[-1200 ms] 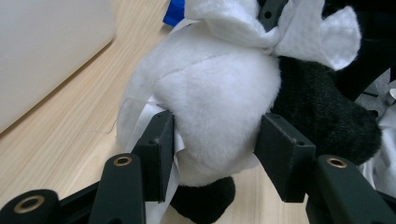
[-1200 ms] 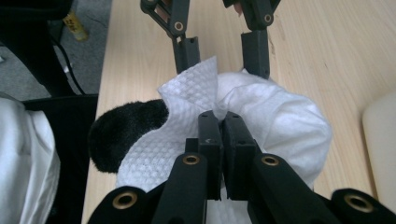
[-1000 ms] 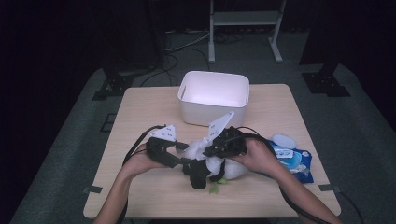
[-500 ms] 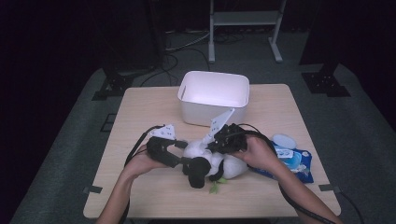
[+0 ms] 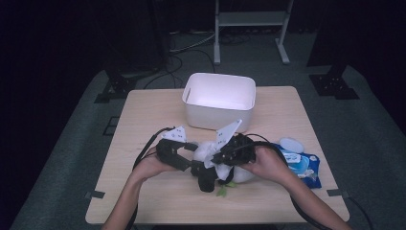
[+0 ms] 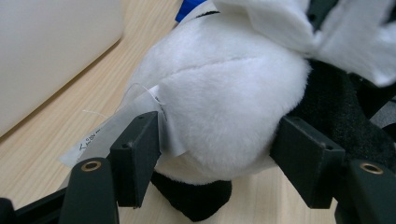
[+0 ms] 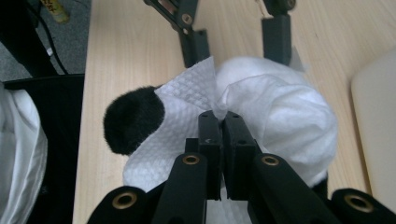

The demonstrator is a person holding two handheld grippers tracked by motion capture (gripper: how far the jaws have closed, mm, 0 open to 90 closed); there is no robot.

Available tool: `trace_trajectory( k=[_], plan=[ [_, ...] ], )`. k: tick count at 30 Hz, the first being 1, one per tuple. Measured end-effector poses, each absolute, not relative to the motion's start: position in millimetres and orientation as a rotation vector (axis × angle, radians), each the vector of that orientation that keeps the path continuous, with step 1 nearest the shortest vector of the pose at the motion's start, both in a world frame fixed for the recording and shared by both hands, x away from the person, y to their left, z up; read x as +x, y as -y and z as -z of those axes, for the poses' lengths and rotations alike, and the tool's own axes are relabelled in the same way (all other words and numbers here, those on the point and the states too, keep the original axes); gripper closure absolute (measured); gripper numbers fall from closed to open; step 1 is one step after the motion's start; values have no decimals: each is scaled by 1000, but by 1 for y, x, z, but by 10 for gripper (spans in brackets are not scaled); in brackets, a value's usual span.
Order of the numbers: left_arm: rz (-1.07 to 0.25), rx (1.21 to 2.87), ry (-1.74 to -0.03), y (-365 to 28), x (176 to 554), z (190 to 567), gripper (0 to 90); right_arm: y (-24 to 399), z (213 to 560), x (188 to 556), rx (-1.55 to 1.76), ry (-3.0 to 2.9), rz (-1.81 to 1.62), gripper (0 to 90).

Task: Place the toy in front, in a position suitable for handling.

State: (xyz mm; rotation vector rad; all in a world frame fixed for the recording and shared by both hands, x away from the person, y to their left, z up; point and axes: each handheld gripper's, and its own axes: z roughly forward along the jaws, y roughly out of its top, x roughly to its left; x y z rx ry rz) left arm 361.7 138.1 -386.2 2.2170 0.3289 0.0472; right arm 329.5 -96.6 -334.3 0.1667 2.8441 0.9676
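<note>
Since a second ago the left gripper (image 5: 194, 160) has been opening its jaws and now stands with them apart on either side of the plush toy (image 5: 225, 165); in the left gripper view the pads flank the toy's white body (image 6: 224, 102), the left one against its sewn-in label (image 6: 105, 133), without clearly pressing in. Both hands have hardly shifted, and the toy lies where it lay, on the near middle of the tabletop (image 5: 143, 120), in front of the white bin (image 5: 219, 100) and just left of the blue wipes pack (image 5: 299, 160). The right gripper (image 7: 219, 116) has its jaws together, pinching a fold of a white wipe (image 7: 187, 98) draped over the toy's body. The toy lies on its side; in the high view its long axis runs roughly from the far left to the near right, with a black limb (image 5: 207, 182) pointing toward the person and a green bit (image 5: 222, 190) at the near edge. Which end is the head I cannot tell.
</note>
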Motion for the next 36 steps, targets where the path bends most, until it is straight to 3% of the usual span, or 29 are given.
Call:
trace_trajectory(
  k=[26,36],
  plan=[
    [-56,2213,-311,-125,360,389,332,121,347,355,286,-2834,-989,868],
    [-126,2199,-291,-133,360,398,199,119,351,360,289,-2830,-995,869]
  ],
)
